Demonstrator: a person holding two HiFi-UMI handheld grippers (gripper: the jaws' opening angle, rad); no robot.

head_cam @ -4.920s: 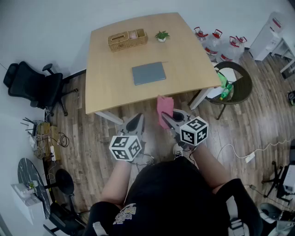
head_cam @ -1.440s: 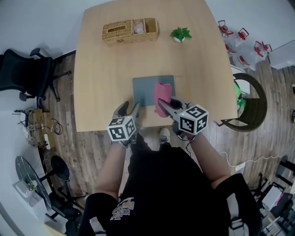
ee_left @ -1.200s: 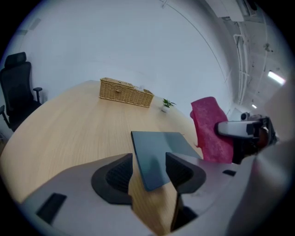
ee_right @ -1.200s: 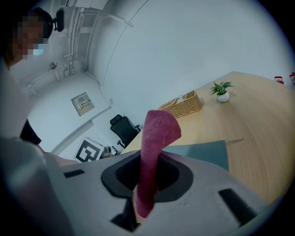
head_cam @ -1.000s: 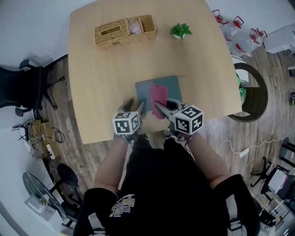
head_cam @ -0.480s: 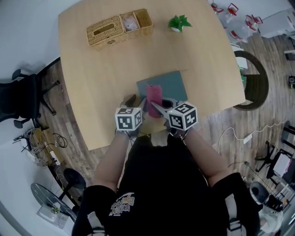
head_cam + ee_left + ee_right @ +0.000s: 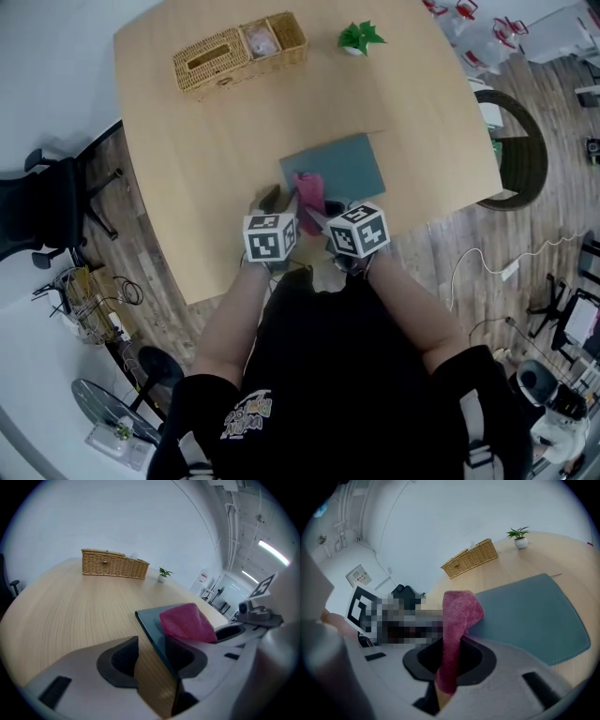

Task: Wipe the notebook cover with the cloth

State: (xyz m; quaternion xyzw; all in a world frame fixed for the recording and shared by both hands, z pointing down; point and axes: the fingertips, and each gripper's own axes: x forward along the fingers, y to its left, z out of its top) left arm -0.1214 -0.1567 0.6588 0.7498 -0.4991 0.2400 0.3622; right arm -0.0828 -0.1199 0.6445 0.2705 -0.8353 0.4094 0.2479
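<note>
- Some seconds back the person stood off from the table [image 7: 187, 141] with the cloth [image 7: 309, 190] hanging over the floor. Now both tools are at the notebook's [image 7: 342, 164] near left corner, and the cloth is lower than half a second ago, resting on the cover.
- The left tool [image 7: 279, 202] has just been closing its jaws. They are still fairly wide, straddling the notebook's left edge [image 7: 152, 632] without pressing on it.
- The right tool [image 7: 316, 216] is clamped on the pink cloth.
- The head view hides both grips under the marker cubes. The right gripper view shows the cloth [image 7: 457, 620] pinched low, rising and folding over onto the grey-blue cover [image 7: 529, 616].
- Only the head view shows the whole notebook. It lies flat near the table's front edge, its long axis running left to right and tilted slightly away at the right.
- A wicker basket [image 7: 239, 52] and a small plant [image 7: 359, 37] stand well apart at the far edge.
</note>
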